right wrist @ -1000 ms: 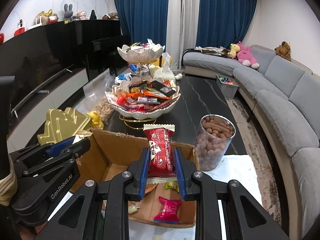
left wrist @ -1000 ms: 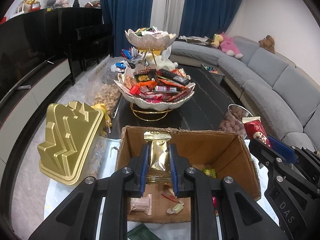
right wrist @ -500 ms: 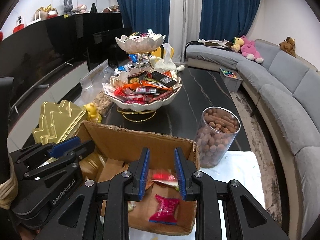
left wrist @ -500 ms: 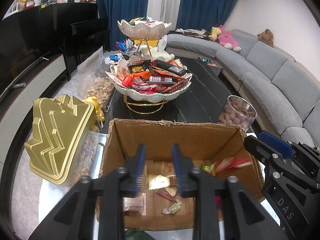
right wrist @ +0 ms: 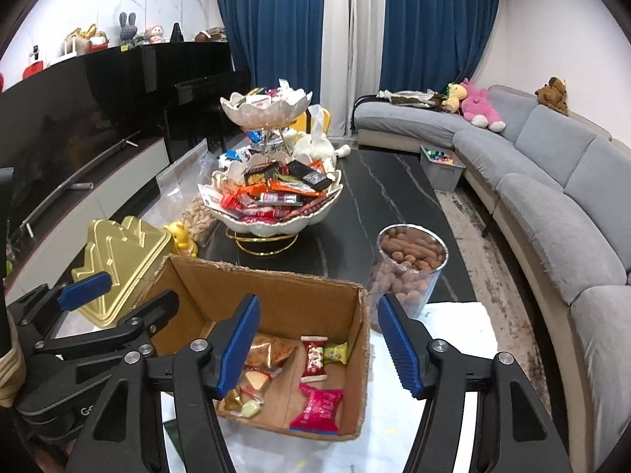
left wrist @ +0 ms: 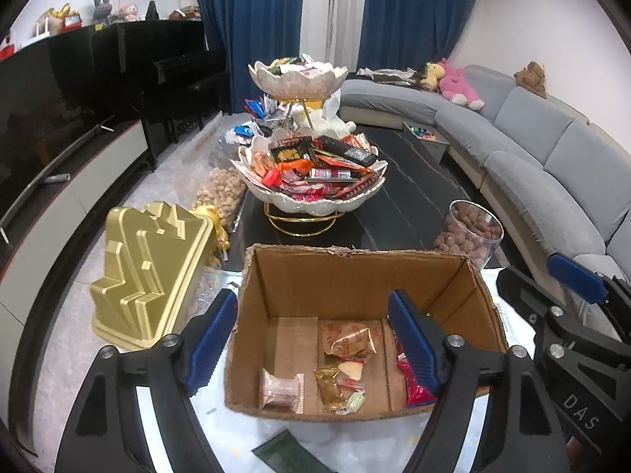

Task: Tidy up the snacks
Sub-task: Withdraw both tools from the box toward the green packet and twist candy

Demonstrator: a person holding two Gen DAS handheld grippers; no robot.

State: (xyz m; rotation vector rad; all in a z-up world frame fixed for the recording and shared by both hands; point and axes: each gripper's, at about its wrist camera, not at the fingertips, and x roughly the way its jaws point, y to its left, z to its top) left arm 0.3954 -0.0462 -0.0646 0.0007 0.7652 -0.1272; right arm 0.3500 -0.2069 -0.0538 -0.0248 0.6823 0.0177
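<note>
Both tools are hanging over the open brown cardboard box (left wrist: 355, 276), which is sitting on the white-covered worktop (right wrist: 453, 327) in front of the two-tier white scalloped snack stand (left wrist: 311, 193). The left hand-held gripper (left wrist: 313, 337) is spreading its blue-padded jaws, and nothing is between them; the right hand-held gripper (right wrist: 319, 341) is likewise opening, empty. The snacks are lying loose on the box floor: a gold foil packet (left wrist: 329, 386), a pale pink wrapped biscuit (left wrist: 282, 388), a brown-orange crinkled pouch (left wrist: 347, 339), and a red packet with white print (right wrist: 313, 358) beside a magenta sachet (right wrist: 317, 404).

The step in hand looks like a release, so doing it well probably means letting the jaws finish widening before either tool is drawn away, so no wrapper is catching on a pad. The left tool's right finger is reaching down inside the box close to its right wall, so lifting straight up would likely be safer than sweeping sideways. The clear cylindrical jar of brown coated nuts (right wrist: 408, 264) is standing just beside the box's far right corner, and the ridged gold plastic lid (left wrist: 152, 268) is lying just left of it; both could be knocked.
</note>
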